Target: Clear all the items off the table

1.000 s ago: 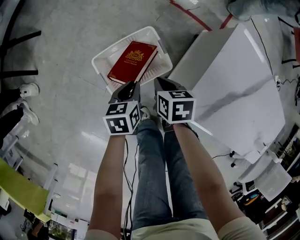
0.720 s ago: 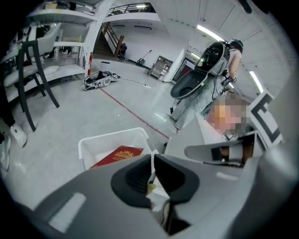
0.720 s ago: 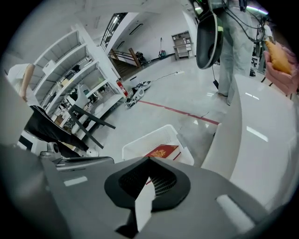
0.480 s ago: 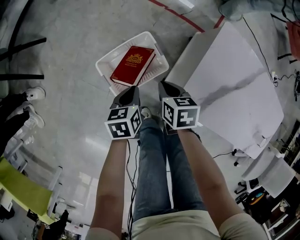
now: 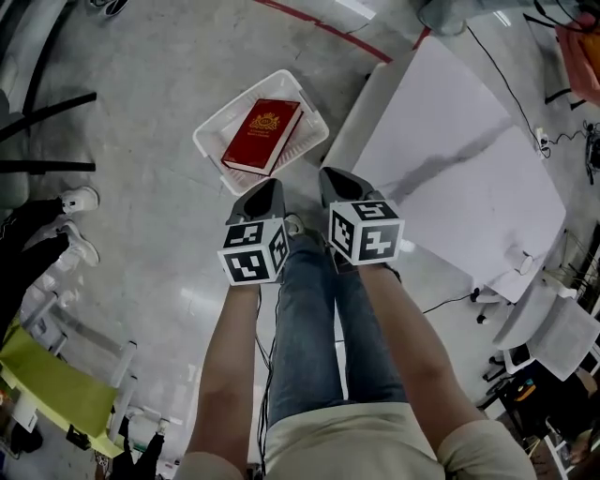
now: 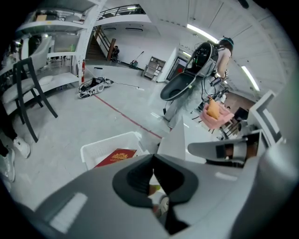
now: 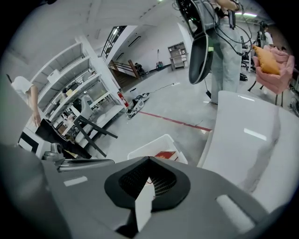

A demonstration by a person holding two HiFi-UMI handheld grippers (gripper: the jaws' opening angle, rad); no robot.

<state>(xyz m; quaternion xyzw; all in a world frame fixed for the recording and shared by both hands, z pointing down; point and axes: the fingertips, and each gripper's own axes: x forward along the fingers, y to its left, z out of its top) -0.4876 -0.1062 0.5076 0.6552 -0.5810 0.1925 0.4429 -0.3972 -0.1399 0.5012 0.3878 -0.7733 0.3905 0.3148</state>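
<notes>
A red book (image 5: 263, 136) lies flat in a white plastic basket (image 5: 211, 139) on the floor, left of the white table (image 5: 469, 178). The tabletop in view is bare. My left gripper (image 5: 272, 185) and right gripper (image 5: 328, 174) hover side by side just short of the basket, above my legs. Both are shut with nothing between the jaws. In the left gripper view the shut jaws of the left gripper (image 6: 152, 161) point past the book (image 6: 115, 156) and the basket (image 6: 93, 148). In the right gripper view the right gripper (image 7: 148, 173) faces the basket (image 7: 154, 141) and the table (image 7: 252, 135).
A red tape line (image 5: 319, 26) crosses the floor beyond the basket. Black chair legs (image 5: 47, 103) and a pair of shoes (image 5: 75, 225) stand at the left, a green seat (image 5: 52, 384) at the lower left. A white chair (image 5: 553, 328) and cables lie right of the table. A person (image 7: 224, 51) stands behind it.
Both grippers have drawn back a little from the basket and sit lower in the head view. The book stays in the basket.
</notes>
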